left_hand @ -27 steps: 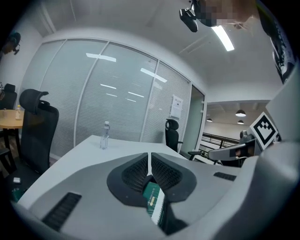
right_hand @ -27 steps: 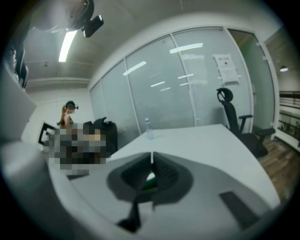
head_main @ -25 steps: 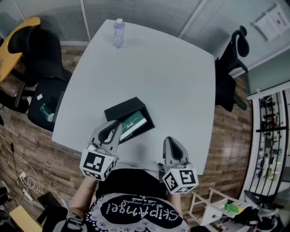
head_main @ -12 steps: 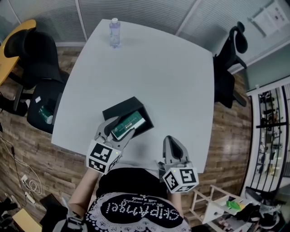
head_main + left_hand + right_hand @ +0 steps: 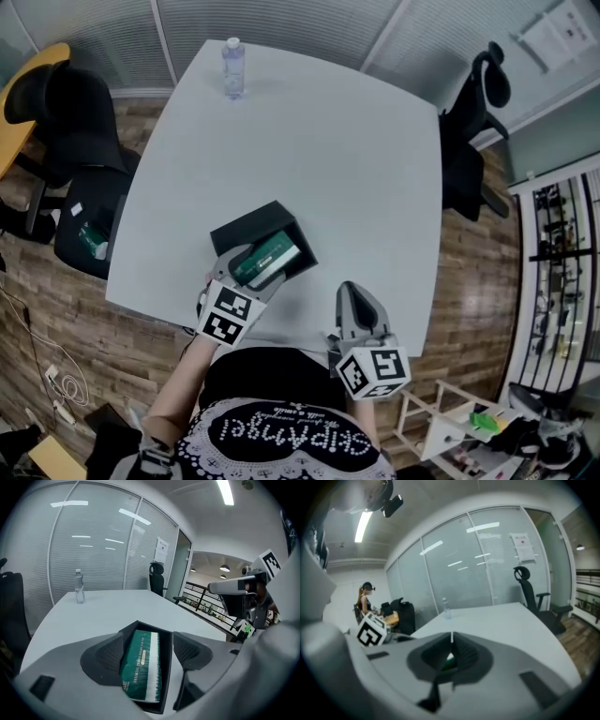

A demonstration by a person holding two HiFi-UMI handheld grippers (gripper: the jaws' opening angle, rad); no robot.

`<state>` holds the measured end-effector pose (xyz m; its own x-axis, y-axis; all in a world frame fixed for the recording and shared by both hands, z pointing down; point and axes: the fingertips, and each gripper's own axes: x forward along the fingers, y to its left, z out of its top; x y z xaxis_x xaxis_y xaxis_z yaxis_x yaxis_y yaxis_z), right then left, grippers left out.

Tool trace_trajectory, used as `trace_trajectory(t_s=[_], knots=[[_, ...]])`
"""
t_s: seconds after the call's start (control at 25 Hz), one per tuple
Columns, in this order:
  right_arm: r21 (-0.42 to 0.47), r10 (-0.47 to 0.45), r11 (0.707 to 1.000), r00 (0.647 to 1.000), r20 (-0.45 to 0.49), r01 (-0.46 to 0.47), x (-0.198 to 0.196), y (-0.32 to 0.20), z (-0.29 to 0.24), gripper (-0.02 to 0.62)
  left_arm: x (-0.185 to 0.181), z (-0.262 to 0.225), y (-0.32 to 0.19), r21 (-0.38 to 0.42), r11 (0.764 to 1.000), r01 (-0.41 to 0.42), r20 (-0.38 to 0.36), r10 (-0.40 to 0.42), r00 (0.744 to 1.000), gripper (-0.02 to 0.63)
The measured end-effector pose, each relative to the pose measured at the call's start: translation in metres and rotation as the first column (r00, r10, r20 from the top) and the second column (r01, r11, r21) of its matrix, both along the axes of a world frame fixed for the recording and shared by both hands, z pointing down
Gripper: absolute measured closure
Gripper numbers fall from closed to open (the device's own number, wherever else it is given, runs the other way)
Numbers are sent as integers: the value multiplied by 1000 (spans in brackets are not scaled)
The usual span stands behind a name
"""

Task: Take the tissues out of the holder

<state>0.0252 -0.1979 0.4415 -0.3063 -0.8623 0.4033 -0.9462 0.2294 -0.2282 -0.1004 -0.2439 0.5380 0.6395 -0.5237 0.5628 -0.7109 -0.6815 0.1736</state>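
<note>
While the one green tissue pack (image 5: 266, 261) sits in the one black holder (image 5: 246, 228) on the tabletop (image 5: 319, 141), long axis pointing away along the left claw (image 5: 147, 645), jaws just spreading apart either side, right claw (image 5: 451, 648) pinched together, empty

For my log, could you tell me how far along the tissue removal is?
Nothing is out yet: the green plastic-wrapped tissue pack lies inside the black rectangular holder. In hand: the left gripper, its jaws just opened wide, straddles the pack. Left: grip it and lift it out. The right gripper rests shut.
</note>
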Motion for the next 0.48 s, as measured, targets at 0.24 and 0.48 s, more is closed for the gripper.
trace_trajectory(t_s=[0.24,0.48], knots=[[-2,3,1000,1000,1,-3,1,1,0,560,3,12,-4,-30,1000,9,26,-8,1000,268],[-4,7,1000,1000,4,-7,1,2,2,560,8,31,-6,-61,998,-3,57,6,998,267]])
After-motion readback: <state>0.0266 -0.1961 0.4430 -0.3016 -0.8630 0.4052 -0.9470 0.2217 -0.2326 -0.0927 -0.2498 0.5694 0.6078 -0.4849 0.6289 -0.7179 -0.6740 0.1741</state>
